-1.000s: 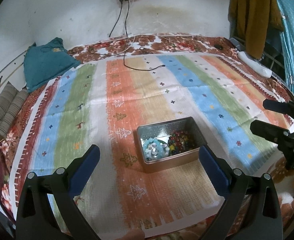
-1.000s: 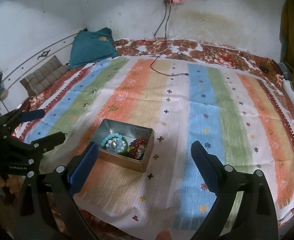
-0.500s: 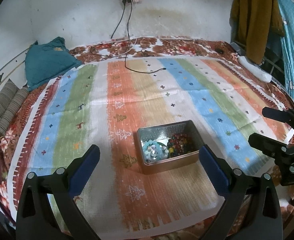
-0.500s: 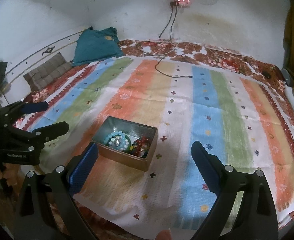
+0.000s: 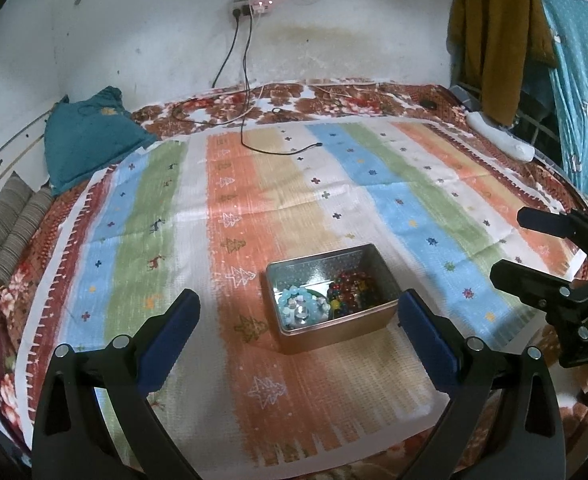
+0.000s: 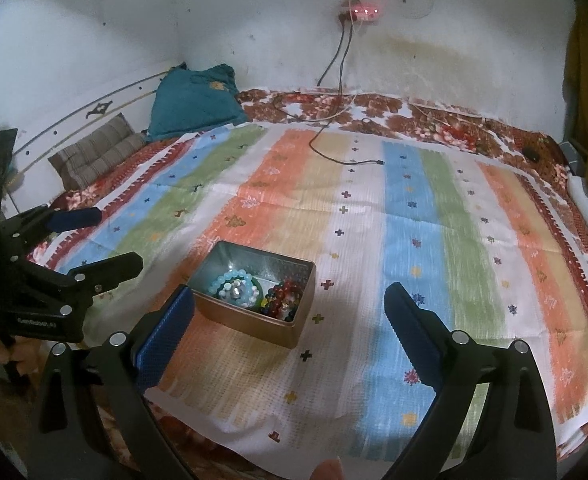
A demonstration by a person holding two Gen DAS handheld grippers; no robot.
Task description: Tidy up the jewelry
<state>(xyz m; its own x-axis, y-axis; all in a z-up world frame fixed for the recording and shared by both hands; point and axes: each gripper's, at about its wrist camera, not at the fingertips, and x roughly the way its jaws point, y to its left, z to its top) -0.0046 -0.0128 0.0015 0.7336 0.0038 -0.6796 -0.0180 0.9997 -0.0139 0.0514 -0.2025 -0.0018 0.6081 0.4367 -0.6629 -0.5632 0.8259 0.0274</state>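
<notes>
An open metal tin [image 5: 374, 254] [image 6: 294, 332] stands on the striped cloth near its front edge. Inside lie a pale blue bead bracelet [image 5: 297, 305] [image 6: 234, 286] on the left and dark red and mixed beads [image 5: 350, 288] [image 6: 284, 298] on the right. My left gripper [image 5: 298, 328] hovers open above and in front of the tin, nothing between its fingers. My right gripper [image 6: 290, 330] is also open and empty, held over the cloth with the tin near its left finger. Each gripper shows at the edge of the other's view.
The striped cloth [image 5: 334, 184] covers a floral bedspread [image 5: 334, 98]. A teal cushion [image 5: 86, 136] and a striped pillow [image 5: 10, 224] lie at the back left. A black charger cable [image 5: 282, 150] trails from the wall socket onto the cloth. Clothes [image 5: 498, 40] hang at the right.
Both grippers have drawn back and risen slightly, so the tin sits a little farther away in both views. Both stay open and the tin's contents are unchanged.
</notes>
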